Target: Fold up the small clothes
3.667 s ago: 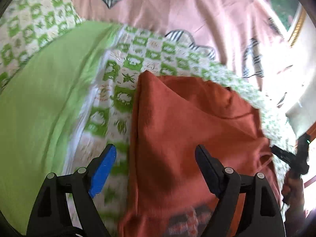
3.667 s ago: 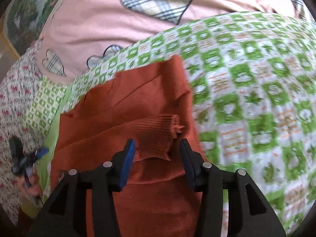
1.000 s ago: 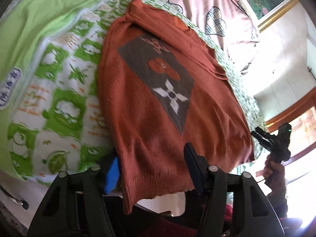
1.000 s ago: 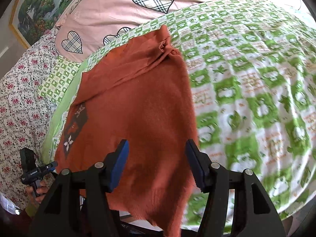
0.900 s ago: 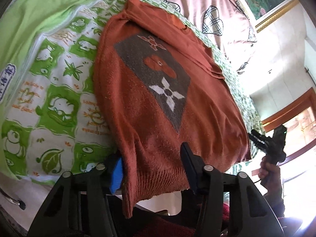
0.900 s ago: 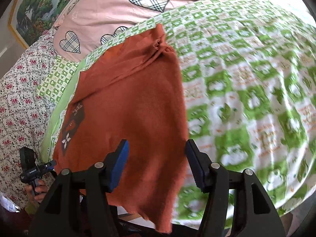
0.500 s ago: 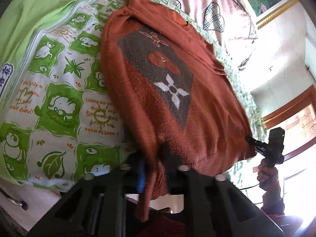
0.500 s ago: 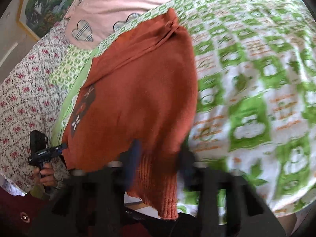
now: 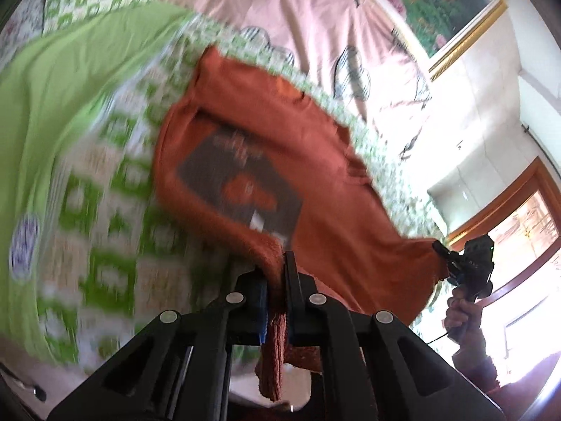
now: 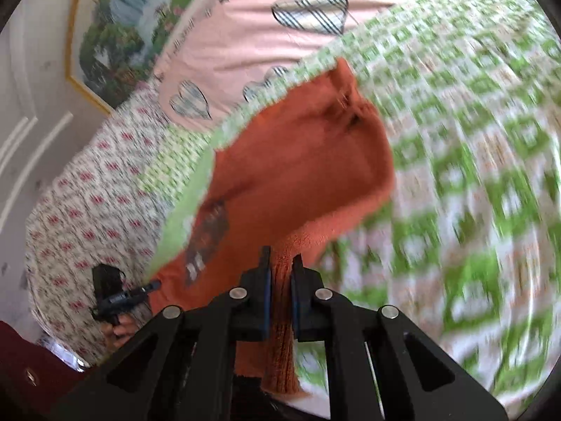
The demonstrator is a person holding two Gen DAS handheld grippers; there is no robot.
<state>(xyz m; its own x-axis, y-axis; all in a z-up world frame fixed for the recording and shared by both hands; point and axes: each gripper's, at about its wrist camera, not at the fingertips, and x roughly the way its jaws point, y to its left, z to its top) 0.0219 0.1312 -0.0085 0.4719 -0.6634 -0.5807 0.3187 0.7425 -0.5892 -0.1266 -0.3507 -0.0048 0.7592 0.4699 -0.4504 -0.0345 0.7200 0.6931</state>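
A small rust-orange knit sweater (image 9: 315, 161) with a grey patterned patch lies on a green-and-white checked bedspread (image 9: 105, 189). My left gripper (image 9: 277, 273) is shut on the sweater's ribbed bottom hem near one corner and lifts it off the bed. My right gripper (image 10: 280, 270) is shut on the hem at the other corner; the sweater (image 10: 298, 161) rises from the bedspread (image 10: 473, 175) toward it. Each gripper shows in the other's view: the right gripper (image 9: 466, 263) at the far right, the left gripper (image 10: 119, 294) at the lower left.
A pink quilt with plaid hearts (image 9: 280, 7) lies behind the sweater. A plain green sheet (image 9: 70, 70) lies on the left. A framed landscape picture (image 9: 438, 3) hangs on the wall. A floral sheet (image 10: 87, 193) covers the bed's side.
Both grippers closed on the sweater's bottom hem and have raised it, pulling the lower part off the bed. Both views are now motion blurred.
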